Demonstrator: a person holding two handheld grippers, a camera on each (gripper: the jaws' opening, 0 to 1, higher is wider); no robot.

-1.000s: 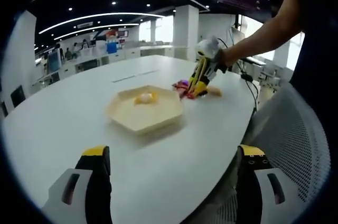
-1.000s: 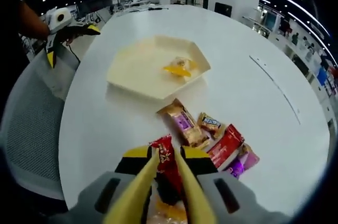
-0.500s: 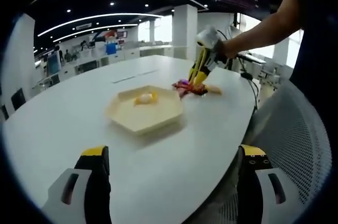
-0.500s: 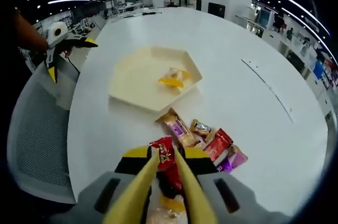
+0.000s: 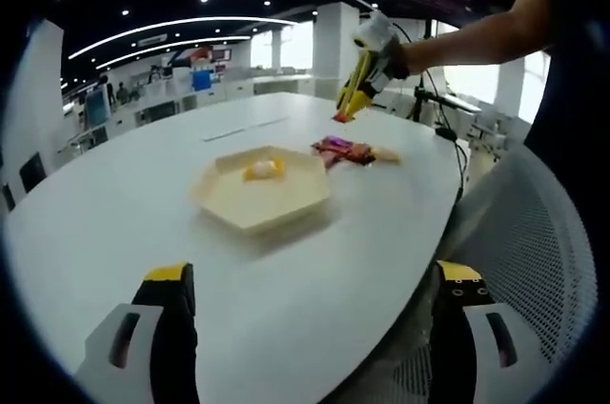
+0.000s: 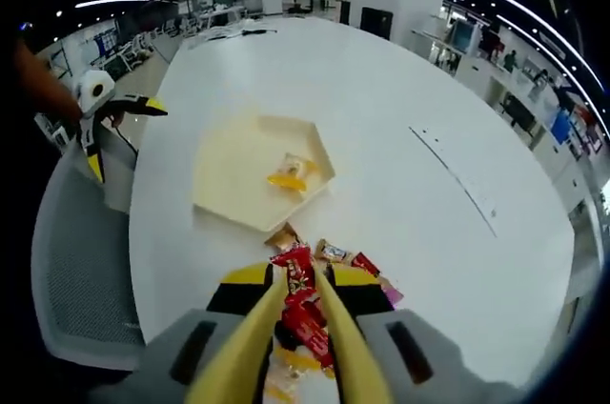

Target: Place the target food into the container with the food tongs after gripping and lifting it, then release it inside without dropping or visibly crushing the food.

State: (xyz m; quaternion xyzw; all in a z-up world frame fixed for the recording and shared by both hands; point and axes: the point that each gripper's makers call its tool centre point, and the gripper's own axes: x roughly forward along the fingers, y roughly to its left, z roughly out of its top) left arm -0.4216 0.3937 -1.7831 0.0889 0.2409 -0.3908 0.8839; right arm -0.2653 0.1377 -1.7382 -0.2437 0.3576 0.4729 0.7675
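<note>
The right gripper [image 6: 297, 282] clamps yellow plastic tongs [image 6: 324, 328] around a red snack packet [image 6: 297, 275], above the white table's [image 6: 400, 128] edge. The left gripper [image 5: 310, 323] gapes wide, empty, facing the cream hexagonal tray [image 5: 262, 194].

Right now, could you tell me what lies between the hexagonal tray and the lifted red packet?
In the right gripper view, loose snack packets lie on the table between tray and red packet.

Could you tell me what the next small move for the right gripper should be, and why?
Probably carry it forward until it is over the tray. The right gripper drives yellow tongs that pinch a red packet, raised above the table, while the tray lies ahead with one yellow snack inside. Release should wait until then.
</note>
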